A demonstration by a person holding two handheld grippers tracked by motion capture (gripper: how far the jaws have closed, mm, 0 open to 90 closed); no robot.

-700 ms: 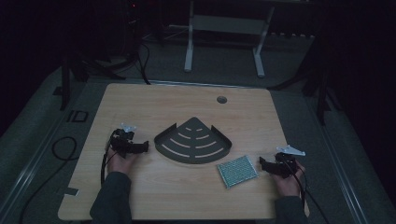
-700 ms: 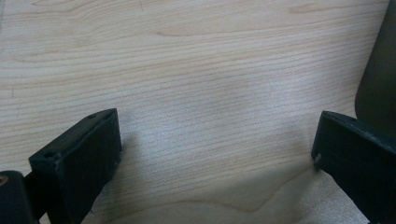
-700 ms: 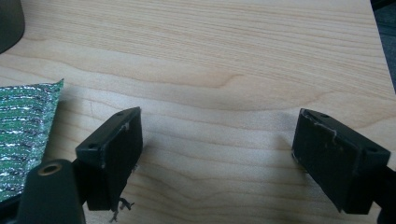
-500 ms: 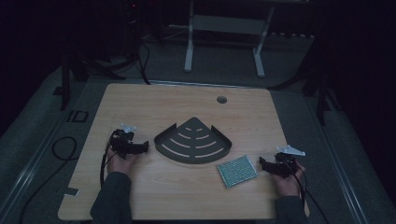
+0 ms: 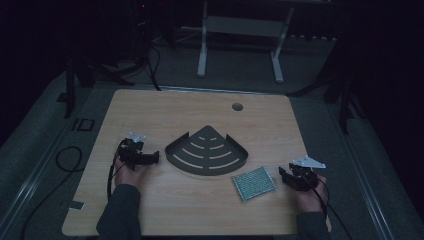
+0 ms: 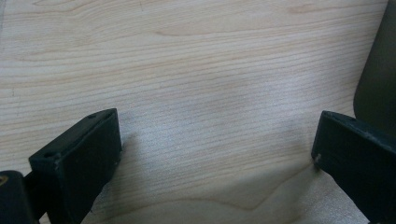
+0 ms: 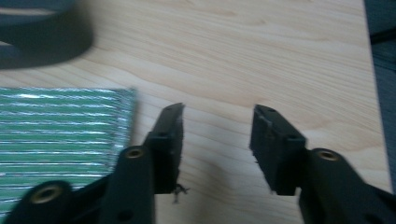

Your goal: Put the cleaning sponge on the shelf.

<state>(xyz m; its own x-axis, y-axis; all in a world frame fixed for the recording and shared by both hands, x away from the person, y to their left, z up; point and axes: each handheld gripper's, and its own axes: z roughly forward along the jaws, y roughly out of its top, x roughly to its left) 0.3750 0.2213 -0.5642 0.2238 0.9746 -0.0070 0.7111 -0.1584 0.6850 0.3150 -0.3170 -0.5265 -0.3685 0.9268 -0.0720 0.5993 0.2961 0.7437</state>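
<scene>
A dark fan-shaped tray point(image 5: 207, 150) with curved slots lies in the middle of the wooden table point(image 5: 165, 110). A green ribbed pad point(image 5: 254, 183) lies just in front of it, to the right. My left gripper point(image 5: 155, 159) rests left of the tray, pointing at it. Its jaws stand wide open point(image 6: 217, 126) over bare wood, with the tray's edge point(image 6: 378, 84) beside the right jaw. My right gripper point(image 5: 282, 175) sits right of the pad, pointing at it. It is open point(image 7: 218, 112) with nothing between the fingers, and the pad point(image 7: 60, 126) lies beside its left finger point(image 7: 168, 135).
A round cable hole point(image 5: 237, 106) sits near the table's far edge. The table's right edge point(image 7: 373, 70) runs close to my right gripper. A white stand point(image 5: 202, 50) and cables point(image 5: 65, 155) are on the dark floor around the table.
</scene>
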